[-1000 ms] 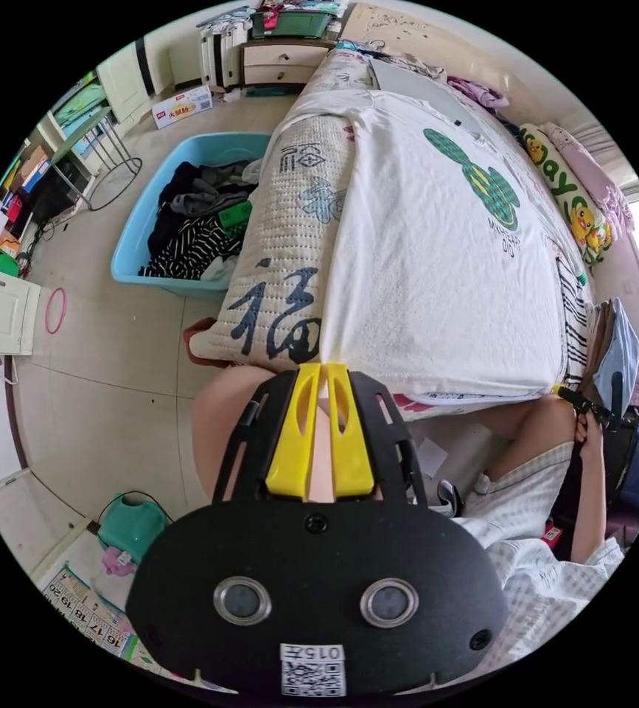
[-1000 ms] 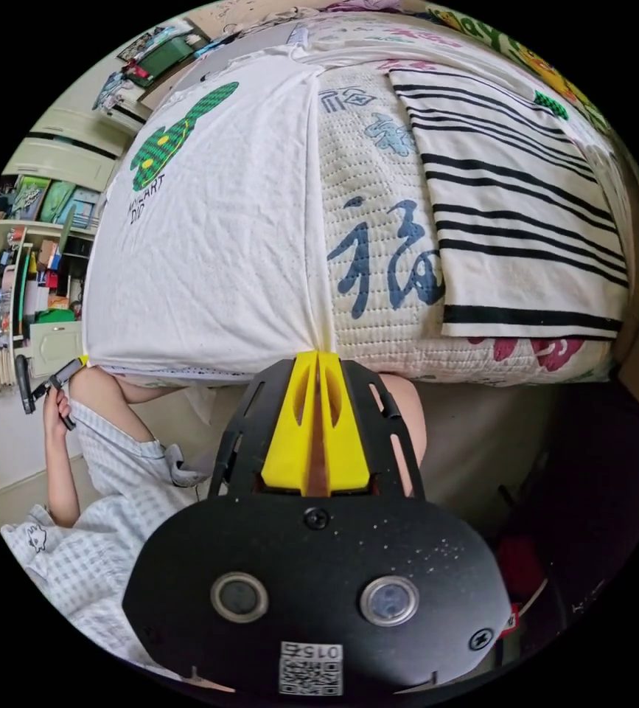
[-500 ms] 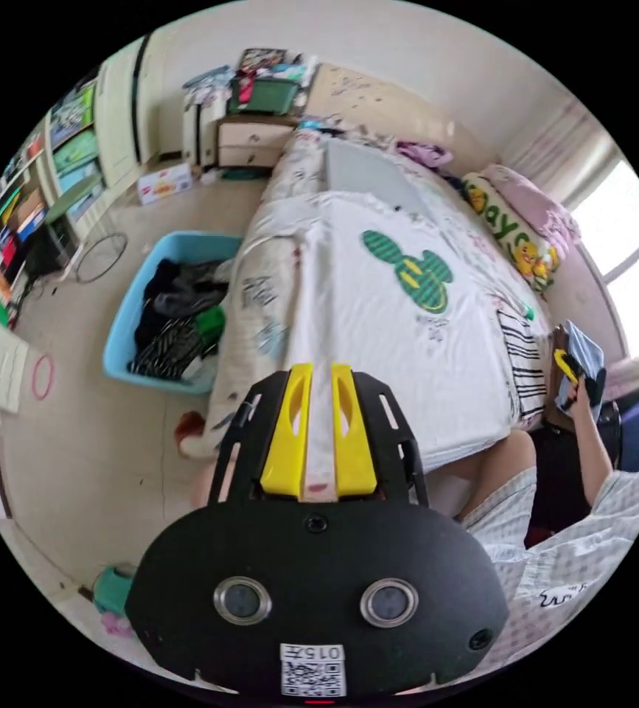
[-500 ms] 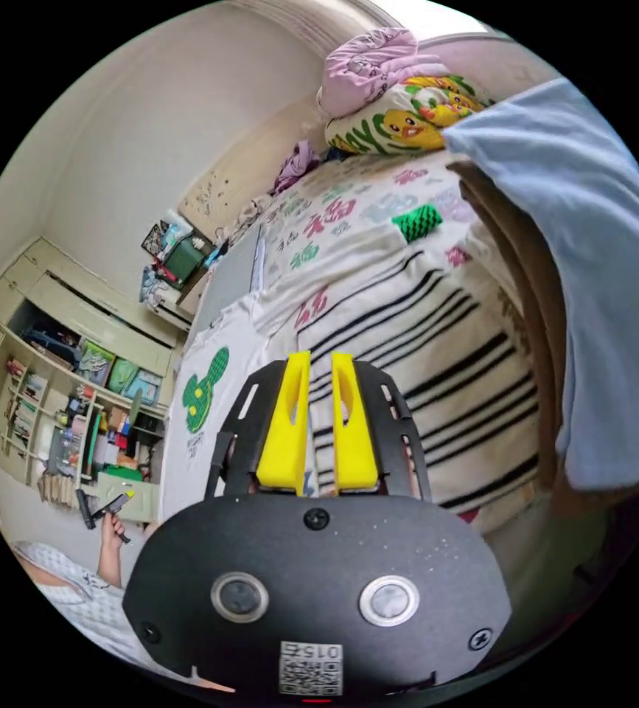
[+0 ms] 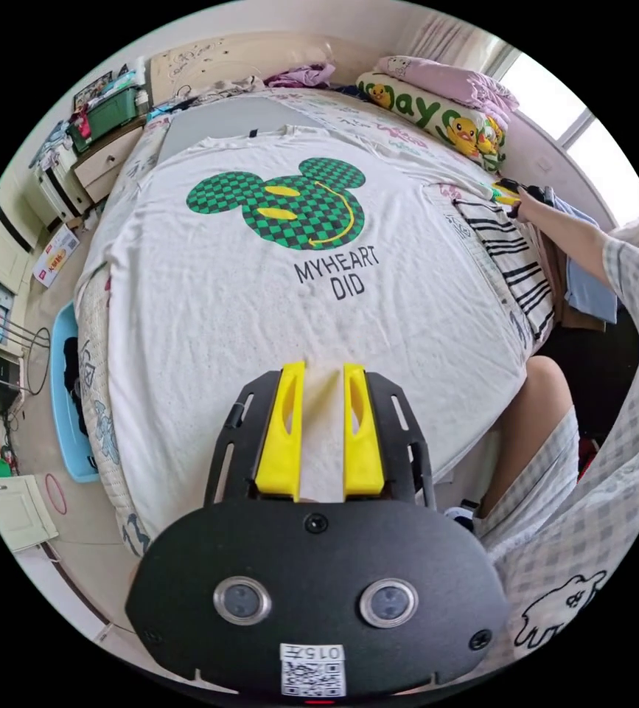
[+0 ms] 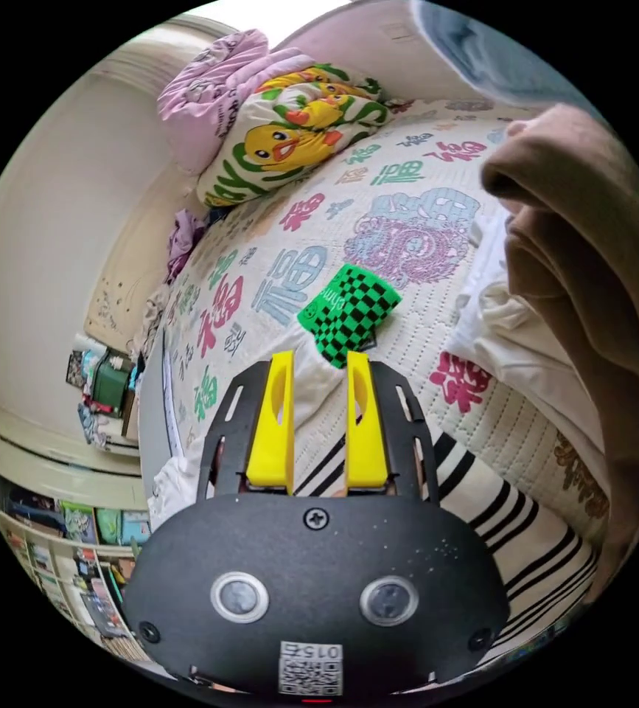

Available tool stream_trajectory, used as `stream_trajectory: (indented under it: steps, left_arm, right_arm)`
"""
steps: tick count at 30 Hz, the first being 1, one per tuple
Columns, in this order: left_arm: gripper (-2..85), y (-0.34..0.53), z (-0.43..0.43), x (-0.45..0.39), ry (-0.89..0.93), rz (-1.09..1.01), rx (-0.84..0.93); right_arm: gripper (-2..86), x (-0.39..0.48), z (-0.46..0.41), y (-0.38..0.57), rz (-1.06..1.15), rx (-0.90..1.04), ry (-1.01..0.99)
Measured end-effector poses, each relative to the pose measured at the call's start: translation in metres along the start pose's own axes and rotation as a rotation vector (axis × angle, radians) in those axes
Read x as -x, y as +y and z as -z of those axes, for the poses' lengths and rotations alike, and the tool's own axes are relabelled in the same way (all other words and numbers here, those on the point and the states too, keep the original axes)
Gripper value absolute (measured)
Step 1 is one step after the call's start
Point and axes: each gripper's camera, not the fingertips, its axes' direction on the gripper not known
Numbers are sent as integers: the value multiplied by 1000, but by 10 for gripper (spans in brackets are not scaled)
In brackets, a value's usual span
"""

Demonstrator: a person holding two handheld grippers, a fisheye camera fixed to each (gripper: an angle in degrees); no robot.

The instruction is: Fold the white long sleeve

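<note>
The white long sleeve (image 5: 260,295), printed with a green checked mouse head, lies spread flat, front up, on the bed. My left gripper (image 5: 323,366) hovers open over its lower hem area with nothing between the jaws. At the shirt's right side a hand holds my right gripper (image 5: 509,193). In the right gripper view, my right gripper (image 6: 319,355) is open just short of the sleeve's green checked cuff (image 6: 348,313). The white sleeve (image 6: 312,391) runs under the jaws and lies across a black-striped garment (image 6: 481,509).
A stack of folded brown clothes (image 6: 584,243) and a duck-print pillow (image 6: 290,140) sit at the bed's far side. A blue bin of clothes (image 5: 65,398) stands on the floor to the left. The person's leg (image 5: 540,413) presses against the bed edge.
Both grippers were shut on the shirt's hem at the bed edge and have since let go and opened. The left has risen over the shirt. The right has moved to the sleeve cuff.
</note>
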Motion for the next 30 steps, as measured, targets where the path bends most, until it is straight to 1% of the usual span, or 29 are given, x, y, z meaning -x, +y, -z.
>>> stream_trajectory:
  steps: [2, 4, 6, 7, 8, 9, 10, 11, 12, 14, 15, 17, 18, 19, 20, 21, 22, 23, 24, 25, 26, 30]
  left_arm:
    - [73, 4, 6, -1, -33, 6, -17]
    - [72, 7, 10, -2, -56, -2, -25]
    - [71, 11, 13, -2, -74, -15, -33]
    - [71, 13, 15, 1, -76, -16, -35]
    - [71, 14, 16, 5, -68, -13, -34]
    - [71, 15, 17, 8, -62, -8, -34]
    - [71, 16, 19, 15, -42, 20, -33]
    - [72, 17, 20, 23, -3, 59, -37]
    - [72, 17, 20, 27, 24, 71, -42]
    - [74, 20, 23, 40, 170, 100, -74]
    - [74, 21, 25, 43, 202, 113, -91]
    - [78, 28, 34, 61, 348, 209, -188]
    - [81, 31, 36, 68, 398, 236, -216]
    - [87, 36, 37, 81, 501, 283, -270]
    - [96, 40, 35, 96, 601, 343, -308]
    - [101, 43, 32, 104, 648, 371, -324]
    - [109, 49, 25, 120, 733, 430, -352]
    - [116, 55, 15, 136, 798, 502, -359]
    - [118, 58, 11, 143, 830, 534, -365]
    - [122, 65, 3, 155, 890, 577, -388]
    - [126, 70, -5, 164, 937, 611, -390]
    - [140, 76, -24, 172, 1069, 651, -334]
  right_arm:
    - [105, -5, -8, -1, -38, -9, 1]
    - [97, -8, -16, 2, -54, 29, -7]
    - [71, -7, -14, 7, -61, 28, -47]
    - [40, 0, -4, 13, -43, -20, -58]
    - [34, 17, 10, 23, 29, -92, -58]
    - [30, 28, 17, 28, 80, -121, -60]
    - [26, 53, 30, 38, 195, -156, -85]
    - [23, 82, 44, 51, 309, -163, -143]
    - [22, 98, 52, 59, 369, -160, -180]
    - [19, 167, 85, 105, 654, -115, -349]
    - [19, 185, 93, 122, 735, -94, -384]
    - [21, 245, 123, 209, 1063, 2, -459]
    - [21, 255, 127, 235, 1131, 31, -470]
    - [23, 267, 132, 286, 1233, 114, -493]
    - [24, 270, 131, 333, 1281, 195, -517]
    - [24, 269, 130, 356, 1300, 221, -521]
    - [26, 265, 126, 400, 1330, 249, -509]
    - [27, 258, 118, 441, 1360, 288, -479]
    - [28, 255, 114, 460, 1382, 307, -451]
    - [30, 248, 108, 494, 1414, 322, -375]
    - [30, 241, 103, 522, 1429, 319, -301]
    - [30, 228, 105, 576, 1478, 277, -139]
